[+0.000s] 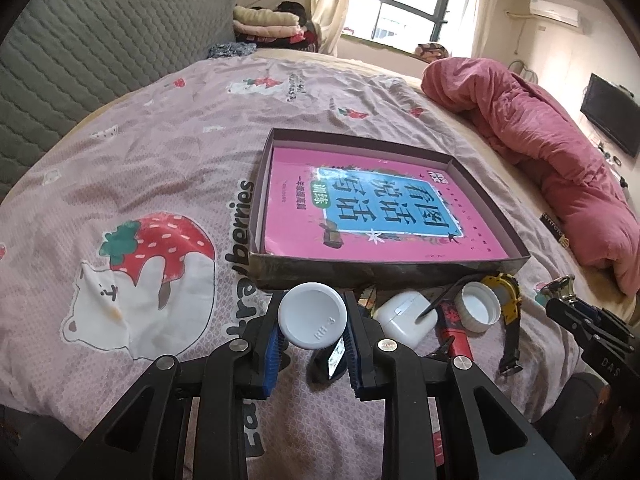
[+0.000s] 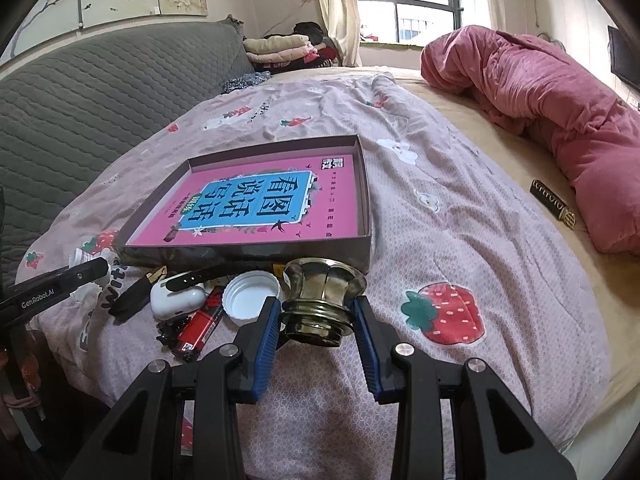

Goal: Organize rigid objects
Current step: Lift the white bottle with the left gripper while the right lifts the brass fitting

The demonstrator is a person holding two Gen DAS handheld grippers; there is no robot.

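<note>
My left gripper [image 1: 313, 322] is shut on a small white plastic bottle [image 1: 313, 318], its round bottom facing the camera, held just above the bedspread in front of the box. My right gripper [image 2: 316, 312] is shut on a brass-coloured metal fitting [image 2: 322, 298] with a flared top. A shallow cardboard box [image 1: 360, 270] [image 2: 256, 250] lies on the bed and holds a pink and blue book [image 1: 376, 204] [image 2: 260, 200]. Before the box lie a white earbud case [image 1: 404, 316] [image 2: 176, 300], a white cap [image 1: 478, 306] [image 2: 250, 296], a red lighter [image 2: 200, 324] and a yellow watch [image 1: 508, 296].
A rolled pink quilt [image 1: 540, 140] [image 2: 560, 92] lies along the right side of the bed. A small black and gold item [image 2: 552, 200] rests beside it. The grey quilted headboard [image 1: 100, 48] bounds the left. Folded clothes [image 2: 280, 50] sit at the far end.
</note>
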